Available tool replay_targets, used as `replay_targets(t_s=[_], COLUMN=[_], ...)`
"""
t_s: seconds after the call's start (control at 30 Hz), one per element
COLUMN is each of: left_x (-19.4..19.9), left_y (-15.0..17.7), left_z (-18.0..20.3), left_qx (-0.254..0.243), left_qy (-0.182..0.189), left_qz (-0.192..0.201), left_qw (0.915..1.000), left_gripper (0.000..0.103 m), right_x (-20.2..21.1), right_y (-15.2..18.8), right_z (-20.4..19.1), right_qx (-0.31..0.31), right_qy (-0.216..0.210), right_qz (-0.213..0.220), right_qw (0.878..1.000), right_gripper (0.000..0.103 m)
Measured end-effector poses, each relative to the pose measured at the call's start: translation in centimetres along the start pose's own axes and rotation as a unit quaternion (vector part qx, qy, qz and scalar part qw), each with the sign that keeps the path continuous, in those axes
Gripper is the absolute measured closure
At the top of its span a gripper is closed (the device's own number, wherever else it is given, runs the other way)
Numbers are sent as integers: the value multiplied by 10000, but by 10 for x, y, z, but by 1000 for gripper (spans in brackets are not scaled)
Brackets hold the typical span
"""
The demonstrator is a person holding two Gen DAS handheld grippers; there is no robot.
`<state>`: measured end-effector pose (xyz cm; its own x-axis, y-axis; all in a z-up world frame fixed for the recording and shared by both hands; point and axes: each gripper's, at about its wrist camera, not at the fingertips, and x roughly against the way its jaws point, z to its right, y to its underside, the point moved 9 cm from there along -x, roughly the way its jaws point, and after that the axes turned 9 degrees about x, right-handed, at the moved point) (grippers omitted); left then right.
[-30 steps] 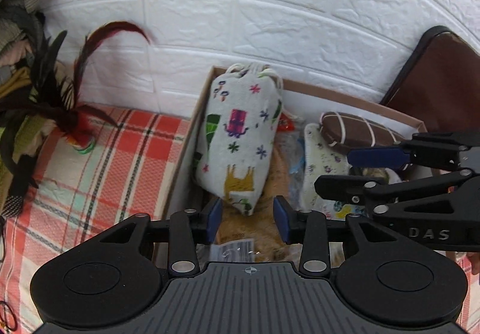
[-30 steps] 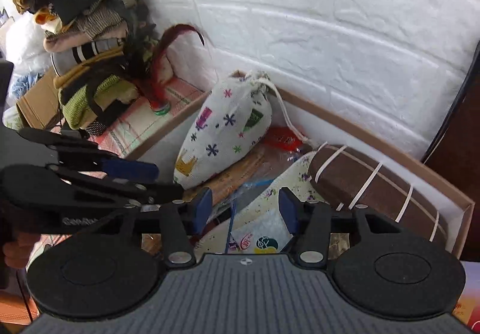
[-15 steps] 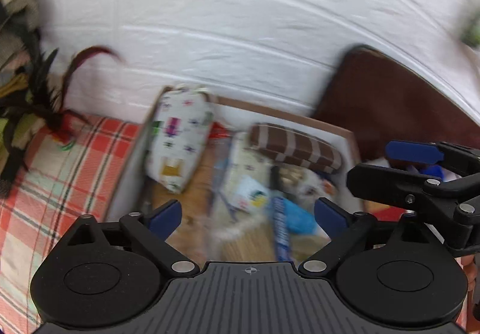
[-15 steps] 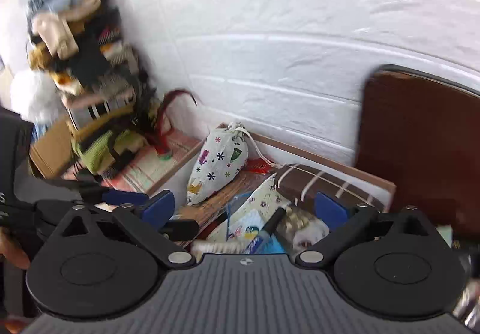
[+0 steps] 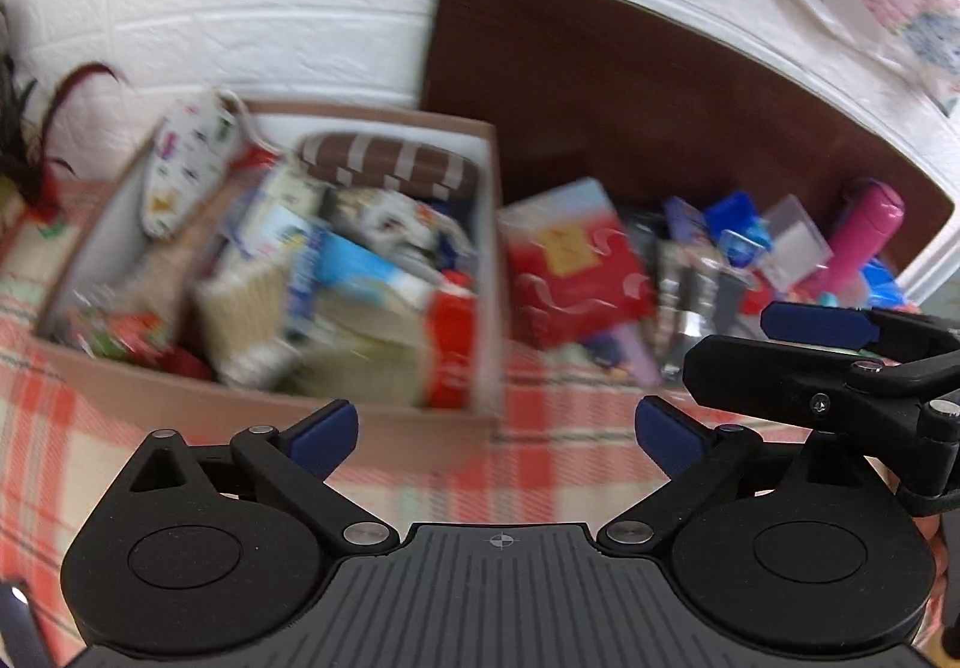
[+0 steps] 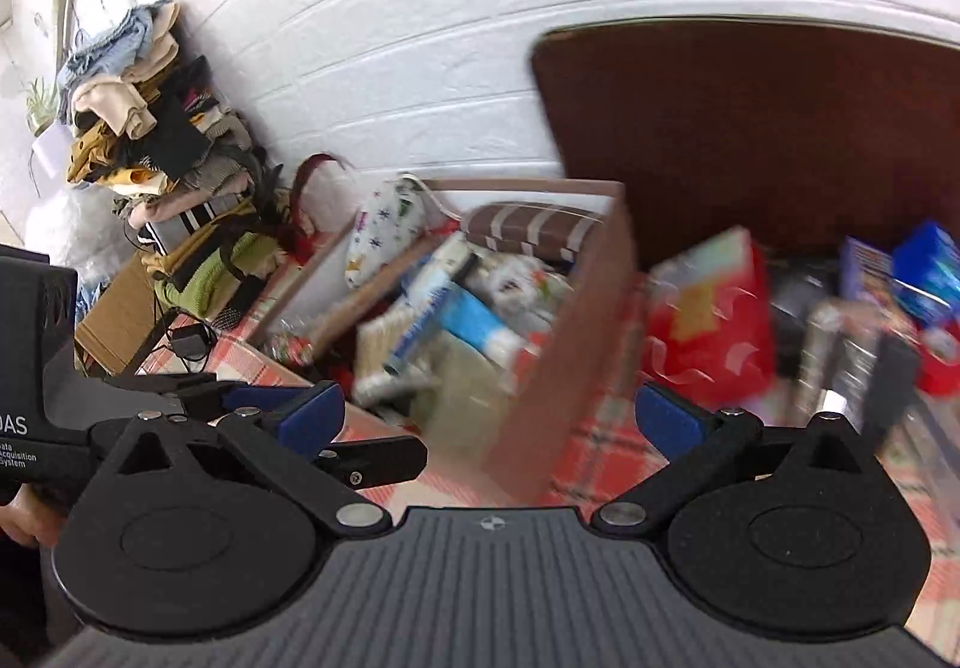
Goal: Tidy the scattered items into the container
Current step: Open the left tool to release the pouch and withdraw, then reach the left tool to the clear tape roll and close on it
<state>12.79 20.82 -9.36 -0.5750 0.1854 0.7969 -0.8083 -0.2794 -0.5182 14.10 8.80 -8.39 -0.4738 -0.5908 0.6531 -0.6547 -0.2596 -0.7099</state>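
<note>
A cardboard box sits on the plaid cloth, packed with a printed drawstring bag, a brown striped case and several packets. Scattered items lie right of it: a red box, blue packets and a pink bottle. My left gripper is open and empty, held back above the box's near wall. My right gripper is open and empty, near the box's right corner; it also shows in the left wrist view.
A brown board leans on the white brick wall behind the scattered pile. A heap of clothes and dark feathers stand left of the box. The view is motion-blurred.
Both grippers opened wide and pulled back from inside the box, swinging right, so the scattered pile right of the box has come into view.
</note>
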Motion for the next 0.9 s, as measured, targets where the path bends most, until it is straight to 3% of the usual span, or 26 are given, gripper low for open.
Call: replay_targets(t_s=[0.27, 0.47, 0.7, 0.9], left_x=[-9, -26, -49, -78], left_y=[47, 70, 73, 71], left_z=[98, 167, 223, 253], left_qx=[48, 29, -345, -507], left_qy=[57, 148, 125, 42], left_qz=[-31, -39, -142, -284], left_qw=[10000, 9999, 9992, 9983], left_gripper=[0, 0, 0, 0], right_x=[77, 119, 151, 155], right_y=[38, 66, 91, 108], right_z=[74, 138, 203, 252], right_qx=[-313, -596, -997, -1336], right_qy=[69, 372, 822, 1117], right_qz=[82, 17, 120, 29], right_qw=[9995, 9975, 9915, 9847], right_gripper=[0, 0, 0, 0])
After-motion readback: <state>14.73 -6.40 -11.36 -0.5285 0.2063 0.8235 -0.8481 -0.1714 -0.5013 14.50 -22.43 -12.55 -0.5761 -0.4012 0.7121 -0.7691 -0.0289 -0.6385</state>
